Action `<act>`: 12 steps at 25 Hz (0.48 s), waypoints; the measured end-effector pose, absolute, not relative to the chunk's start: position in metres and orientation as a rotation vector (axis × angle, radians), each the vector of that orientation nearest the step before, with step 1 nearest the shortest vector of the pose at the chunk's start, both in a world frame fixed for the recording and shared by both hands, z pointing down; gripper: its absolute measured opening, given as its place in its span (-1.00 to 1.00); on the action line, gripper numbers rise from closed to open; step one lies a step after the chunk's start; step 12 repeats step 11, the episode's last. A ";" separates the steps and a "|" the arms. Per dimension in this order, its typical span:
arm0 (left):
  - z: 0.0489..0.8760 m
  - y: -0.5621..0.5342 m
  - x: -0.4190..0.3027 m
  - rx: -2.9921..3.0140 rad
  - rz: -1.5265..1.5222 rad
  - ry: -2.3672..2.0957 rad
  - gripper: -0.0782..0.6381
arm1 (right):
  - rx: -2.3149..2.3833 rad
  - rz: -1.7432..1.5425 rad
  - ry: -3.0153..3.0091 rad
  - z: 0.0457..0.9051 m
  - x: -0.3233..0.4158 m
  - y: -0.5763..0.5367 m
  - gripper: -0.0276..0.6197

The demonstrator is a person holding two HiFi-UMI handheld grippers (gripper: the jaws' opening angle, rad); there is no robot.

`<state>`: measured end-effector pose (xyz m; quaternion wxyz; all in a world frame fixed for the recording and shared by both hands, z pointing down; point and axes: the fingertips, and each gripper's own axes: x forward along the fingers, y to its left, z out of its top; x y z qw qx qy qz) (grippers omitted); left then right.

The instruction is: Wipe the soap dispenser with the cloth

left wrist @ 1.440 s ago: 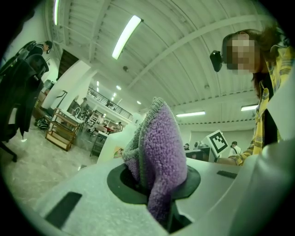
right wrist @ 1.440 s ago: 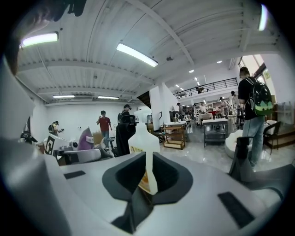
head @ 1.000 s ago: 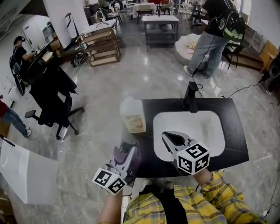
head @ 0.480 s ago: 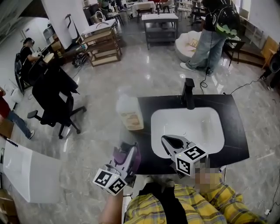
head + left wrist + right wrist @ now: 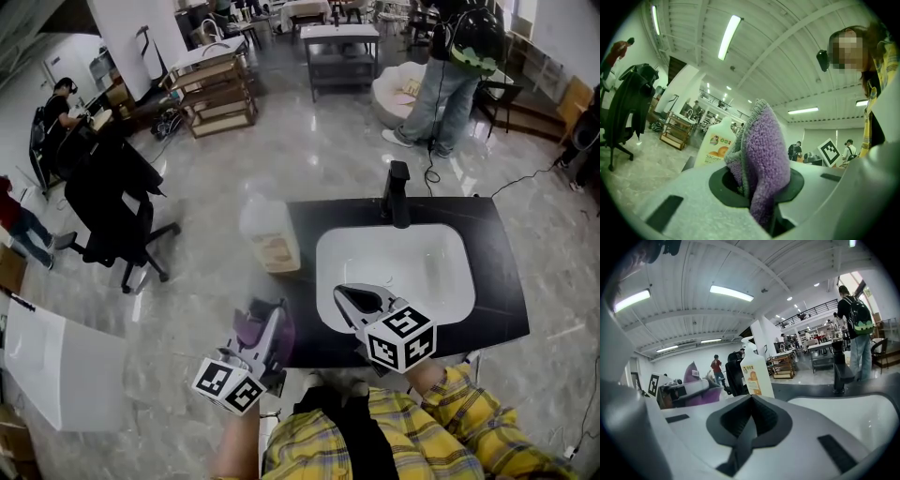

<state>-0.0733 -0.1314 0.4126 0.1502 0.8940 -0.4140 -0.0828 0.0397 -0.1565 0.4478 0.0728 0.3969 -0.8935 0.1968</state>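
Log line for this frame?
left gripper: shut on purple cloth | right gripper: shut, empty, at sink front | soap dispenser: upright left of sink, untouched

Left hand-held gripper (image 5: 269,321) clamped; right hand-held gripper (image 5: 341,293) closed.

Head view: from above, steeply down on counter (image 5: 497,281), left gripper (image 5: 270,323), right gripper (image 5: 343,296). Each gripper view: low, roughly level, close behind own jaws. All three views share the soap dispenser (image 5: 270,239).
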 end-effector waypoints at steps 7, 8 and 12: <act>0.411 -0.132 -0.069 2.569 -0.235 -1.170 -0.61 | 1.159 0.570 -2.704 0.439 0.030 -0.158 -0.90; 0.411 -0.132 -0.068 2.572 -0.234 -1.168 -0.61 | 1.153 0.565 -2.708 0.438 0.029 -0.158 -0.90; 0.410 -0.134 -0.066 2.578 -0.223 -1.163 -0.61 | 1.137 0.560 -2.718 0.437 0.025 -0.160 -0.90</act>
